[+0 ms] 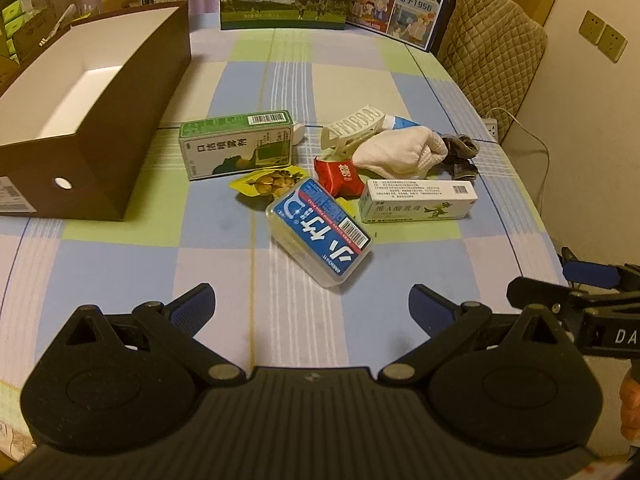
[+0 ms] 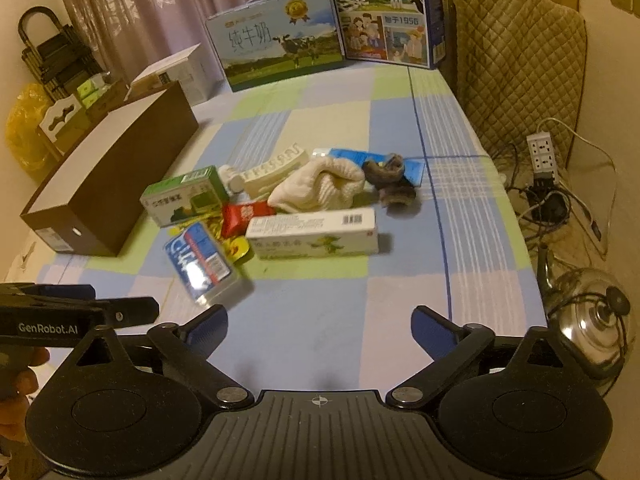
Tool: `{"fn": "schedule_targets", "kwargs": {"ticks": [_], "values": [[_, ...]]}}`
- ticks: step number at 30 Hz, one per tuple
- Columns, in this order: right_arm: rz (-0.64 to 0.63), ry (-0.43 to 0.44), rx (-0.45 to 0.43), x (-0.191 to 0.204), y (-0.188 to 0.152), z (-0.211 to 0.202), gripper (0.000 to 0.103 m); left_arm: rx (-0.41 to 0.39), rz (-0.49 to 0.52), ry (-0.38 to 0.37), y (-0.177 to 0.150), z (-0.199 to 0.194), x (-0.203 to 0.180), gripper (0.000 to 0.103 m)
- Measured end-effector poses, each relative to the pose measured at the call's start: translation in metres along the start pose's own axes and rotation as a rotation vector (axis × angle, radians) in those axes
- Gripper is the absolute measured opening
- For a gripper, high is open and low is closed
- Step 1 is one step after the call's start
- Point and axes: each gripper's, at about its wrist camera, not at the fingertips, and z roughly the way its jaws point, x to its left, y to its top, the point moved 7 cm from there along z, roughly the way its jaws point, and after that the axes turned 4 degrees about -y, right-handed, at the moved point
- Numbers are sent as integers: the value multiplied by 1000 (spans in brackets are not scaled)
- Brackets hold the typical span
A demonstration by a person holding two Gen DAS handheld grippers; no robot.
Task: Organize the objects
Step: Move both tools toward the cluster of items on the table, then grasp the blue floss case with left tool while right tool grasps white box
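**Both hand-held grippers empty over the pile**

Right now the left hand-held gripper (image 1: 311, 304) and right hand-held gripper (image 2: 320, 326) gape wide, holding nothing. Just ahead of the left one on the counter (image 1: 120, 276) lies one blue-labelled clear case (image 1: 320, 230); beyond it, one green carton (image 1: 238, 145), one white ointment box (image 1: 418, 201), one red packet (image 1: 340, 175), one cream sock (image 1: 400, 151). One empty brown box (image 1: 100, 120) sits ahead-left.

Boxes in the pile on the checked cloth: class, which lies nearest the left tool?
The clear plastic box with the blue label. It lies closer to the left tool than the green box or white box.
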Motion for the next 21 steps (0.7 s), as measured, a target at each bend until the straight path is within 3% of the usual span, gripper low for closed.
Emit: {"fn": "schedule_targets", "kwargs": {"ticks": [10,21], "values": [[-21,52,-52,-16,30,32,75,23,-10,29,14,34,-9,102],[3,55,-79,-35,57,65,70,47,-66,89,26,77,-6,102]]}}
